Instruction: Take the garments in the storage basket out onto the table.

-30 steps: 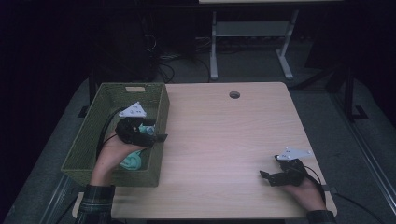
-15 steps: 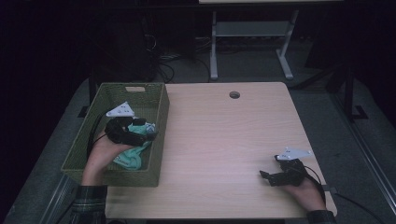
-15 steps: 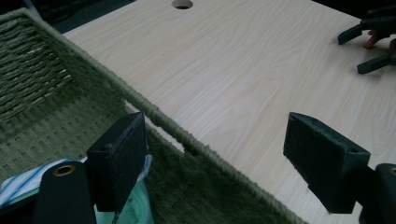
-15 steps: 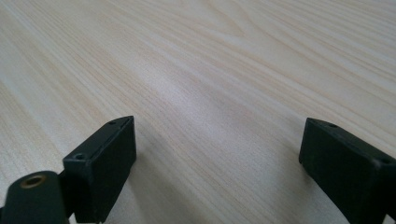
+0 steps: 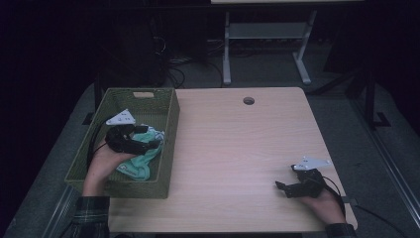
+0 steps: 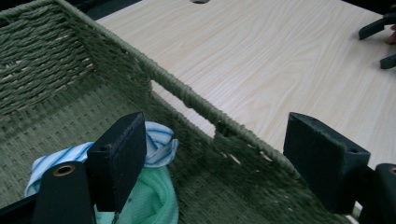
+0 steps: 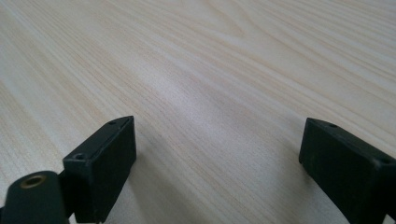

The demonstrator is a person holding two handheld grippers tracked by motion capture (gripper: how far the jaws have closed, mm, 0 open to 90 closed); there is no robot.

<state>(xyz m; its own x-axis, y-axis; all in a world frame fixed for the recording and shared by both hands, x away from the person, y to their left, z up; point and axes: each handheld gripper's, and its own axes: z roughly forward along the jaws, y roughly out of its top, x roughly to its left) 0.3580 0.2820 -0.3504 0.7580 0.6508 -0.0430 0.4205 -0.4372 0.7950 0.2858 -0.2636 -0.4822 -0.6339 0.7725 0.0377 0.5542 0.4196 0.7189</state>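
A green woven basket (image 5: 171, 130) stands on the table's left side. Inside it lie a mint green cloth (image 5: 138, 164) and a blue-and-white striped cloth (image 5: 156, 134). My left gripper (image 5: 152, 139) hovers inside the basket above the cloths, open and holding nothing. In the left gripper view the wide-apart jaws frame the basket wall (image 6: 196, 100), with the striped cloth (image 6: 159, 142) and the mint cloth (image 6: 152, 198) beside the left jaw. My right gripper (image 5: 281, 188) rests open on the bare wood near the front right corner, and the right gripper view has table wood (image 7: 210, 93) between its jaws.
The light wooden table (image 5: 237, 148) has a round cable hole (image 5: 248, 100) near its far edge. A grey metal stand (image 5: 267, 39) and cables lie on the dark floor behind. The other gripper's jaw tips (image 6: 380, 35) appear at the top right of the left gripper view.
My left gripper has moved toward the far end of the basket and lifted off the mint cloth, which now lies uncovered. The right gripper has stayed still.
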